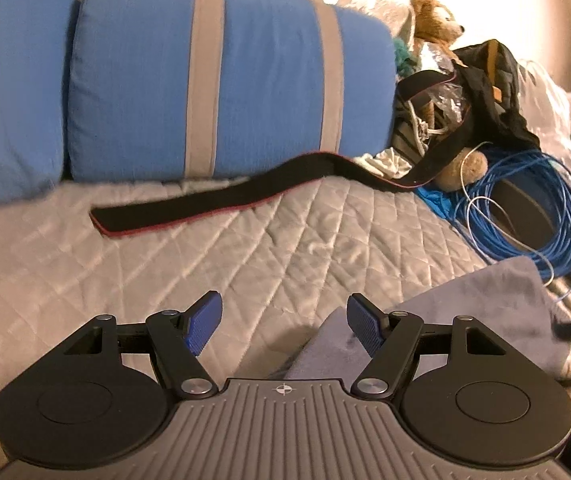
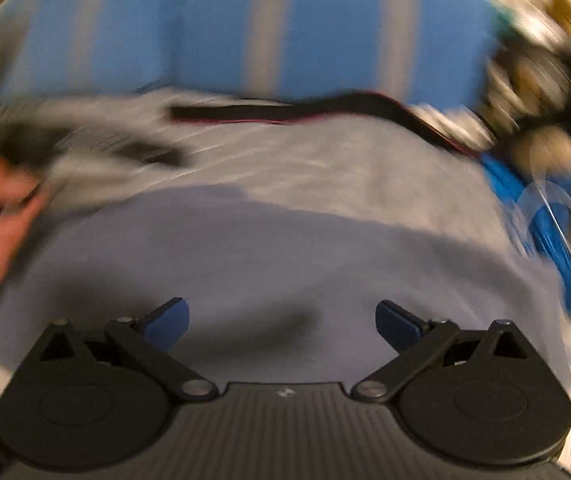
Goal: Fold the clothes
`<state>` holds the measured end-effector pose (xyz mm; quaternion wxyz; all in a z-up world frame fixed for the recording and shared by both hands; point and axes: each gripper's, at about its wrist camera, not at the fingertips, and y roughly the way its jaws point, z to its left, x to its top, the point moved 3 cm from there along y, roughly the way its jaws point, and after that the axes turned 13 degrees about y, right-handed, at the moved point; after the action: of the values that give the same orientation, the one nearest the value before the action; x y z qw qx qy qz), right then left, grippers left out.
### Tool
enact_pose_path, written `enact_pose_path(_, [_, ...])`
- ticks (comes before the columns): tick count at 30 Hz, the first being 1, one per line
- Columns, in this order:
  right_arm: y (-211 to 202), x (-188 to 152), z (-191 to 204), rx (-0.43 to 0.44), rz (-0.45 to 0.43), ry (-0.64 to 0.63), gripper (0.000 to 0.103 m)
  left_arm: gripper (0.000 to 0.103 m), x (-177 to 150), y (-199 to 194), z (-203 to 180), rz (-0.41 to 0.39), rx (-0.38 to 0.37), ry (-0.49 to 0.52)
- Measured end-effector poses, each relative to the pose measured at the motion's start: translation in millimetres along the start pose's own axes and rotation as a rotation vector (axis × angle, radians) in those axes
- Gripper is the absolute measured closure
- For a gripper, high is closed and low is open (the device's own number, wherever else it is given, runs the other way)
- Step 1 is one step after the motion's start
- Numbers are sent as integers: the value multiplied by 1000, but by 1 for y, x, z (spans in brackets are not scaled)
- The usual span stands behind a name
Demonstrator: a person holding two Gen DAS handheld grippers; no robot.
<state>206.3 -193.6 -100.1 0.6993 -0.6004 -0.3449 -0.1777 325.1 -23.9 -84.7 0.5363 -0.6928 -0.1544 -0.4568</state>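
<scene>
Quilted grey bedding is carrying everything here, with blue striped pillows (image 1: 221,80) lying along the bed's (image 1: 189,248) far edge. One grey garment (image 2: 277,248) is lying flat toward the bed's near edge, directly under the right gripper (image 2: 281,326), whose fingers are standing spread wide with nothing between them. The left gripper (image 1: 283,328) is hovering at the garment's near corner, its fingers partly spread and pinching nothing; one pad is sitting over the cloth, whether touching I cannot tell.

To fold well, each gripper should probably be taking a corner or edge cleanly, catching a single layer, then both lifting together and carrying it across evenly so the hem lines up without dragging the quilt.

Counting outward: one garment, two grippers, two pillows clearly showing, one black strap (image 1: 221,204) lying across the bed, one coil of blue cable (image 1: 533,216) and one teddy bear (image 1: 437,16) near the far right corner. The right view is heavily blurred.
</scene>
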Motion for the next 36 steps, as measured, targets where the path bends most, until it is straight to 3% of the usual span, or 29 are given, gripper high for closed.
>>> enact_pose_path(3, [11, -14, 30, 46, -26, -123, 0, 36, -3, 15, 6, 41, -42, -41])
enact_pose_path(6, [16, -26, 47, 81, 2, -196, 0, 36, -10, 29, 12, 67, -106, -91])
enact_pose_path(11, [21, -37, 43, 105, 46, -184, 0, 54, -17, 48, 16, 82, -207, -126])
enact_pose_path(13, [24, -38, 36, 122, 70, -138, 0, 87, -18, 54, 12, 82, -234, -106])
enact_pose_path(15, [27, -38, 29, 139, 96, -88, 0, 100, -18, 55, 4, 67, -248, -69])
enact_pose_path(21, [28, -43, 28, 152, 115, -49, 0, 100, -16, 22, -50, 21, -248, 240])
enact_pose_path(24, [28, -44, 28, 148, 113, -48, 0, 100, -23, 13, -67, 46, -242, 347])
enact_pose_path(27, [27, -45, 28, 150, 111, -47, 0, 99, -25, 16, -66, 77, -219, 338])
enact_pose_path(29, [28, -45, 27, 156, 111, -43, 0, 91, -24, 24, -59, 96, -203, 287])
enact_pose_path(31, [29, -46, 26, 157, 113, -42, 0, 69, -23, 32, -50, 108, -197, 224])
enact_pose_path(36, [28, -46, 26, 154, 114, -44, 0, 66, -17, 58, -26, 127, -315, -20])
